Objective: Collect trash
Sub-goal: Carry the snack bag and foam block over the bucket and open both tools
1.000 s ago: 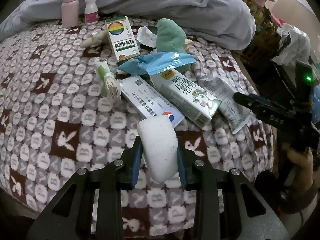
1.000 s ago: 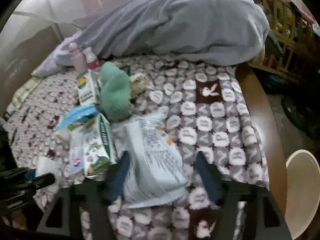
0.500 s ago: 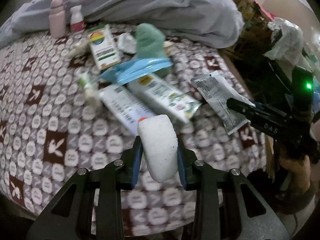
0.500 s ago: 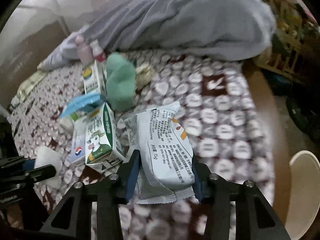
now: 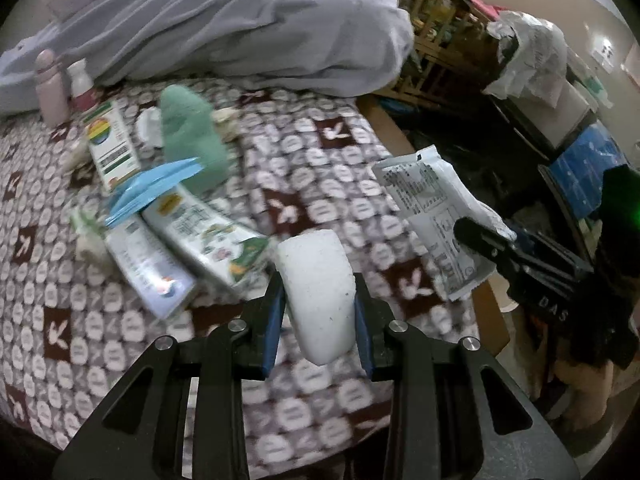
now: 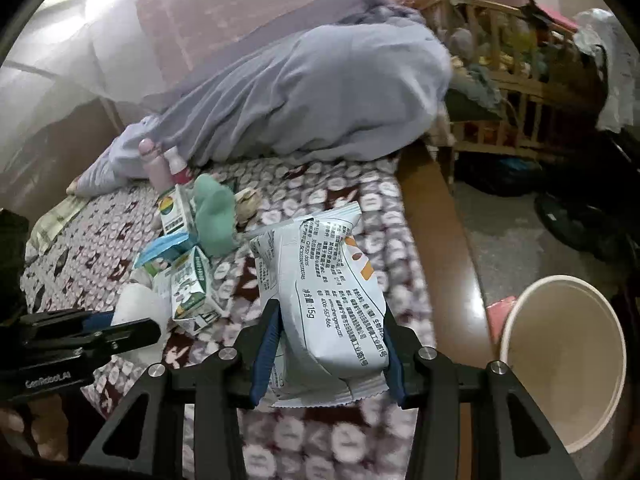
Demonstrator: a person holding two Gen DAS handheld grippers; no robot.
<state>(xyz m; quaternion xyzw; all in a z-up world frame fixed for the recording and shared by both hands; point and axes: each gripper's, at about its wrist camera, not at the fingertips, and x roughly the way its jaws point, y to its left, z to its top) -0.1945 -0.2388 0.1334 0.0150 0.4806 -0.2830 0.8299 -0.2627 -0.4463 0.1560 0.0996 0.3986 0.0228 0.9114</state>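
Observation:
My left gripper (image 5: 318, 312) is shut on a white foam block (image 5: 318, 292) and holds it above the patterned bed cover (image 5: 60, 300). My right gripper (image 6: 328, 336) is shut on a white snack wrapper (image 6: 332, 288), lifted off the bed; wrapper and gripper also show in the left wrist view (image 5: 436, 216). A milk carton (image 5: 204, 232), a white-blue box (image 5: 148, 268), a blue wrapper (image 5: 156, 188) and a rainbow box (image 5: 110, 144) lie on the bed. A beige bin (image 6: 560, 372) stands on the floor at the right.
A grey duvet (image 5: 224, 24) is heaped at the back. A green cloth (image 5: 188, 132), a pink bottle (image 5: 50, 88) and a small white bottle (image 5: 80, 84) sit on the bed. A wooden bed edge (image 6: 436, 248) and cluttered furniture (image 6: 500, 80) lie to the right.
My right gripper closed on the snack wrapper and lifted it toward the right. My left gripper carried the foam block rightward too.

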